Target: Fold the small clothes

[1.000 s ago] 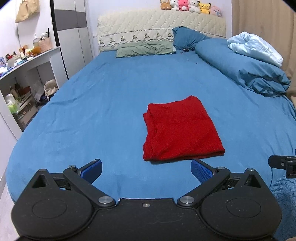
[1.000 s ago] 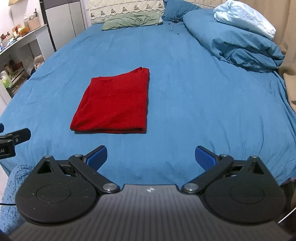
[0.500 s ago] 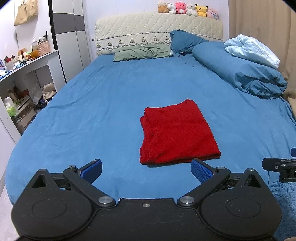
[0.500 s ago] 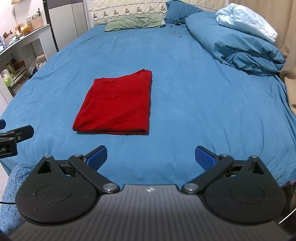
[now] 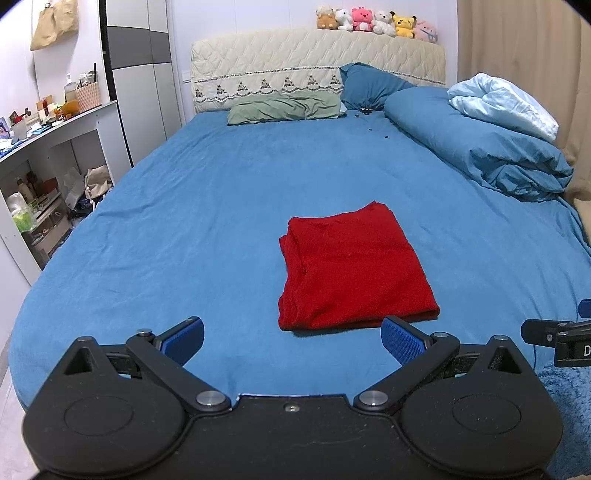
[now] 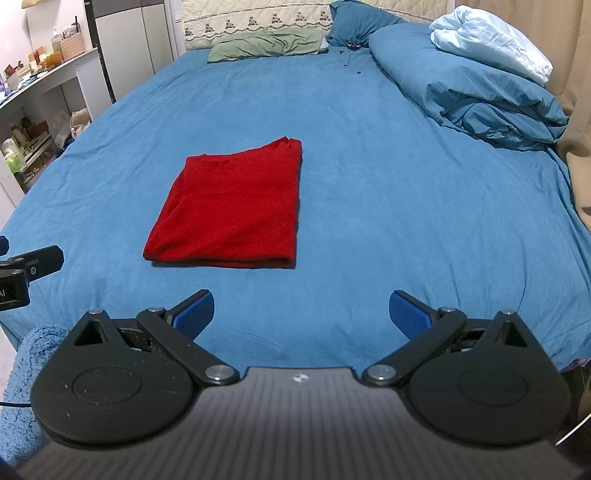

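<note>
Blue sheet cloth covers the whole bed, lightly creased and otherwise flat. On it lies the red garment, folded into a neat rectangle with its layered edges showing along the left side; from the left wrist camera it sits at about 12 o'clock, just beyond the fingertips, and from the right wrist camera at about 11 o'clock.

The left gripper hangs above the near edge of the bed with its blue-padded fingers spread wide and nothing between them. The right gripper is likewise spread apart and empty, well clear of the garment.

At the far end stands a quilted cream headboard with a row of plush toys along its top. Against it lie a green pillow and a dark blue pillow. At 1 to 2 o'clock a rolled blue duvet carries a pale blue blanket on top. A beige curtain hangs behind it. At 10 o'clock a white shelf unit holds bottles and clutter, with a grey and white wardrobe beside it. A fluffy blue sleeve shows at the lower left of the right wrist view.
</note>
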The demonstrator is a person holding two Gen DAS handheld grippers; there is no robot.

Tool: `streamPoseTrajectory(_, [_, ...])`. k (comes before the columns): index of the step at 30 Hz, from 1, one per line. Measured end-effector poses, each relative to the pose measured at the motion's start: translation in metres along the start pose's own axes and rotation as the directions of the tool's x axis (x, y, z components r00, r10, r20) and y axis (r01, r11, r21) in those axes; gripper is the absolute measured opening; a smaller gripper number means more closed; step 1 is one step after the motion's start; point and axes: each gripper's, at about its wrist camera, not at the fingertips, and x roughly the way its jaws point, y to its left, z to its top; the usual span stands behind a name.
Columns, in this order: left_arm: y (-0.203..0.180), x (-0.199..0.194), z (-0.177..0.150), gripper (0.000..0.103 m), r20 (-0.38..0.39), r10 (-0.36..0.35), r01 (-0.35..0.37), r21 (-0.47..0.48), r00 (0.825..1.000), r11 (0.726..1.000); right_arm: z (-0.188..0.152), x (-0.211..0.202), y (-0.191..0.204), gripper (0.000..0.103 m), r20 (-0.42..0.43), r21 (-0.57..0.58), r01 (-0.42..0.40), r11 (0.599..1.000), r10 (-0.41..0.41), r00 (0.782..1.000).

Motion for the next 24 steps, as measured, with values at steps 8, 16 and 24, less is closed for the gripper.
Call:
streamPoseTrajectory(8, [0.0007, -0.0025, 0.0006, 0.103, 0.006, -0.002, 0.002, -0.005, 1.0, 1.0, -0.0002, -0.0001, 0.0, 0.103, 0.0, 0.0, 0.002, 1.0, -0.002, 1.0])
streamPoseTrajectory(16, [0.0012, -0.0026, 0.0011, 0.103, 0.008, -0.004, 0.004, -0.006, 1.0, 1.0, -0.0004, -0.0003, 0.0007, 0.103, 0.0, 0.0, 0.003, 1.0, -0.003, 1.0])
streamPoseTrajectory(24, [-0.0022, -0.0024, 0.0021, 0.103, 0.01, 0.0, 0.0, -0.017, 1.0, 1.0, -0.0001, -0.0004, -0.0001, 0.103, 0.001, 0.0, 0.004, 1.0, -0.004, 1.0])
